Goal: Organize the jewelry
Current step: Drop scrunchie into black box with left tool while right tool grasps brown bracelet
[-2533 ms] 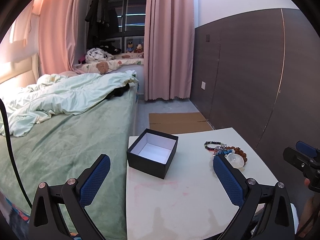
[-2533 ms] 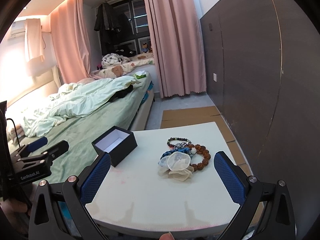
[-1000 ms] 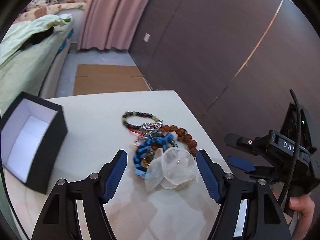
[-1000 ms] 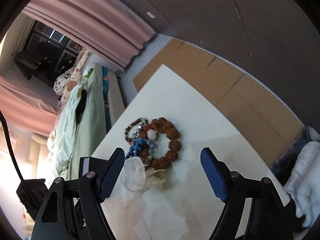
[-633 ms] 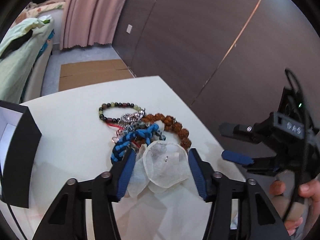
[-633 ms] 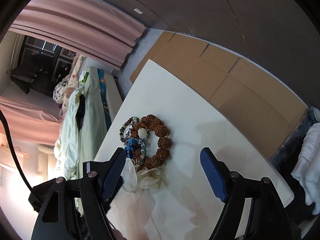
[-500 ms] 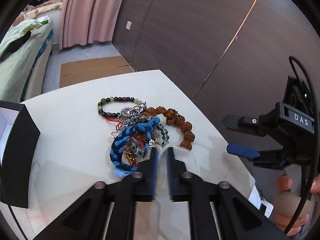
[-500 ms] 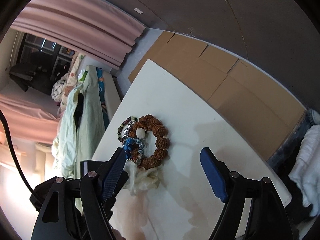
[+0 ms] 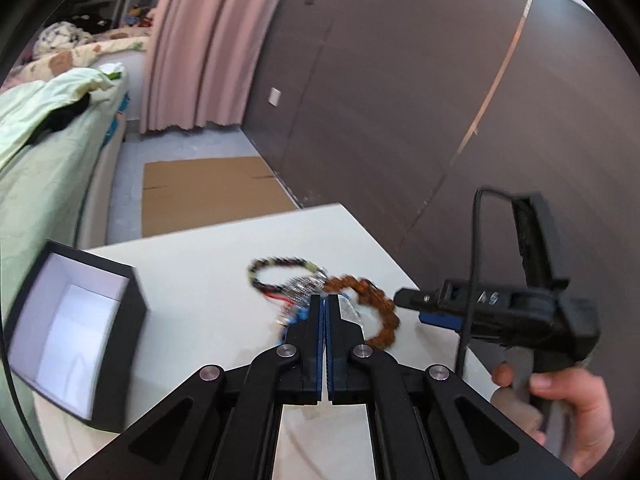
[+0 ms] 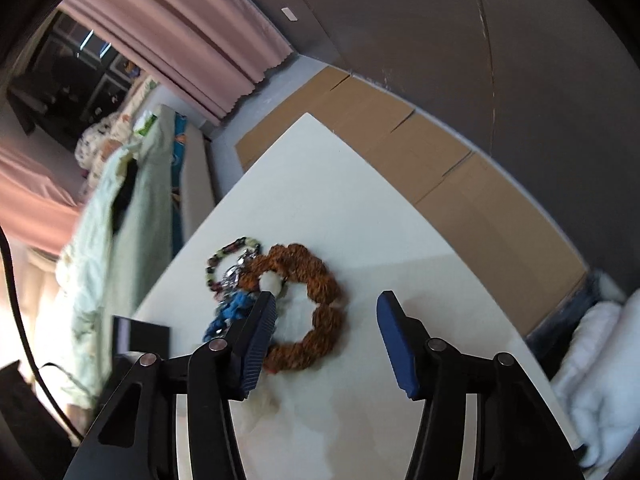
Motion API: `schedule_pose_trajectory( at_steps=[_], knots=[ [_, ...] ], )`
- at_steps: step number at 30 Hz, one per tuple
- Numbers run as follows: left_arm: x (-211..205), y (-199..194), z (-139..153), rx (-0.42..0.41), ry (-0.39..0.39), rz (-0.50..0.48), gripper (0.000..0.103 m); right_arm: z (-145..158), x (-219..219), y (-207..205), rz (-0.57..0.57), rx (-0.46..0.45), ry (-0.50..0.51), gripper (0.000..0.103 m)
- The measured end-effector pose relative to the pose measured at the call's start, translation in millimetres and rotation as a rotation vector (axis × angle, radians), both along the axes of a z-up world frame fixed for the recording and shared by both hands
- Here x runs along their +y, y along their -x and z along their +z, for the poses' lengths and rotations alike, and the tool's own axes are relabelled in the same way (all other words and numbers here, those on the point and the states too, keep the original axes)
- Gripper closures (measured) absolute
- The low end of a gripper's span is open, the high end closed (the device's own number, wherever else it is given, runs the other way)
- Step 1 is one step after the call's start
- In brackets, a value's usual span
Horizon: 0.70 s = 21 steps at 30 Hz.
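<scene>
A pile of jewelry lies on the white table (image 9: 200,280): a brown bead bracelet (image 9: 382,312) (image 10: 316,308), a dark and green bead bracelet (image 9: 280,266) (image 10: 226,254), a silver chain (image 9: 304,284) and a blue braided bracelet (image 10: 232,312). My left gripper (image 9: 324,308) is shut at the pile's near edge, on a clear plastic bag (image 9: 348,314) that mostly hides behind the fingers. My right gripper (image 10: 326,316) is open just above the brown bracelet. An open black box (image 9: 76,328) with a white inside stands at the table's left.
A bed with a green sheet (image 9: 36,152) runs along the table's left side. Flat cardboard (image 9: 208,188) lies on the floor beyond the table. A dark wall panel (image 9: 400,100) is on the right. A white cloth (image 10: 600,360) lies off the table's right edge.
My left gripper closed on the clear bag at the pile and has lifted and tilted up. My right gripper has come closer over the brown bracelet.
</scene>
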<state>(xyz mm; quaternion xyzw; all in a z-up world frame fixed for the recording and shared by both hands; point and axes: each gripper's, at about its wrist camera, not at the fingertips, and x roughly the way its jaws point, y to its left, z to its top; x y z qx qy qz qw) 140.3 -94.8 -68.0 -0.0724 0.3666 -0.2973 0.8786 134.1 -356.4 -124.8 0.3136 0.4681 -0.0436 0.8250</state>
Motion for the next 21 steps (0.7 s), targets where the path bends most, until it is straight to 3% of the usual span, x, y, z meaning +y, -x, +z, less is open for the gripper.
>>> schedule_pose_trajectory(
  at_steps=[4,9,10,11,12,15,18,21],
  knots=[
    [23.0,-4.5,8.6,-0.009,0.021,0.045,0.103,-3.9,9.6,-10.4,0.024,0.026,0.084,0.049],
    [47.1,-7.0,19.2,-0.025,0.05,0.09,0.103,-10.3,20.6,-18.0,0.052,0.06,0.2,0.059],
    [51.6,-6.7,21.8,-0.03,0.056,0.098,0.103,-10.9,24.8,-19.2,0.063,0.073,0.238,0.066],
    [57.8,-6.3,25.1,-0.036,0.065,0.106,0.103,-10.5,28.4,-19.4,0.071,0.078,0.284,0.082],
    [59.9,-6.1,27.2,-0.041,0.07,0.111,0.103,-11.0,30.3,-19.3,0.083,0.085,0.29,0.082],
    [72.6,-4.9,35.9,-0.061,0.089,0.134,0.103,-4.0,28.8,-10.8,0.086,0.061,0.249,0.082],
    [88.3,-4.7,44.7,-0.079,0.114,0.164,0.103,17.5,28.5,1.0,0.092,-0.023,0.207,0.083],
    [104.8,-7.1,52.7,-0.086,0.143,0.201,0.103,41.8,31.5,9.9,0.124,-0.11,0.097,0.083]
  ],
)
